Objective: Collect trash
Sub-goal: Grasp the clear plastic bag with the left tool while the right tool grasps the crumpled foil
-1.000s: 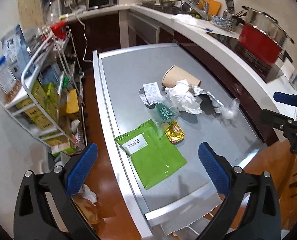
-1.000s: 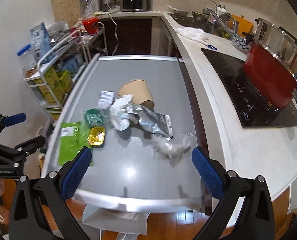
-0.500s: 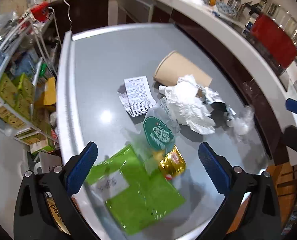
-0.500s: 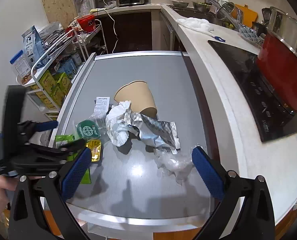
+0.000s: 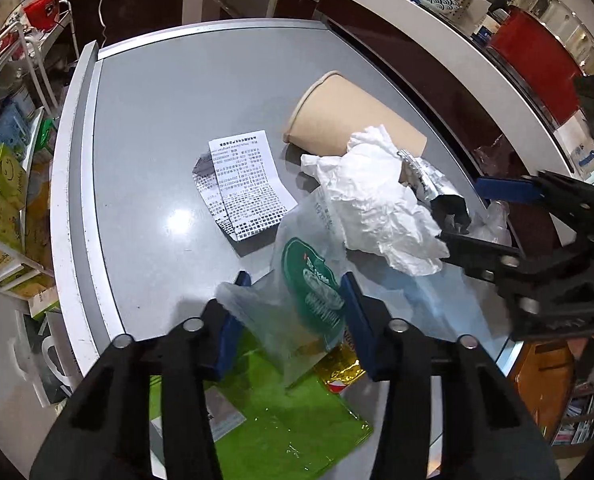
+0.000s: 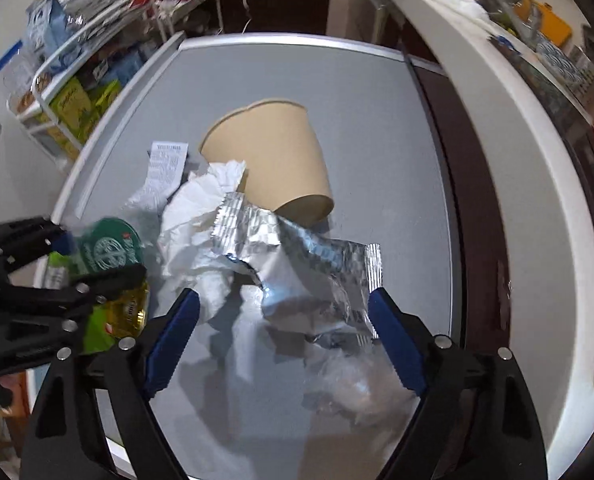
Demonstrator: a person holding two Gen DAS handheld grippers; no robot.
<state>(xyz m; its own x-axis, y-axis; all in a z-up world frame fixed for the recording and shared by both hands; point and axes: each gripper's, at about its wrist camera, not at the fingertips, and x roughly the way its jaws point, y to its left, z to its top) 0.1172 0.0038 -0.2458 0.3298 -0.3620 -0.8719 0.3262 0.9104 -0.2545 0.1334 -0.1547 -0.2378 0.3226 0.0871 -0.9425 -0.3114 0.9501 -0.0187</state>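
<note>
Clear plastic wrapper (image 5: 297,300) sits between the left gripper (image 5: 295,292) fingers.
Right gripper (image 6: 283,312) spread wide around foil wrapper (image 6: 297,256).

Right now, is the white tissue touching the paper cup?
Touching. In the right wrist view the crumpled white tissue lies against the side of the tipped paper cup, with no gap visible between them.

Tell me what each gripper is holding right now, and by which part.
Nothing is clamped yet. The left gripper is open around the clear plastic bag with the green logo; the right gripper is open around the silver foil wrapper.
</note>
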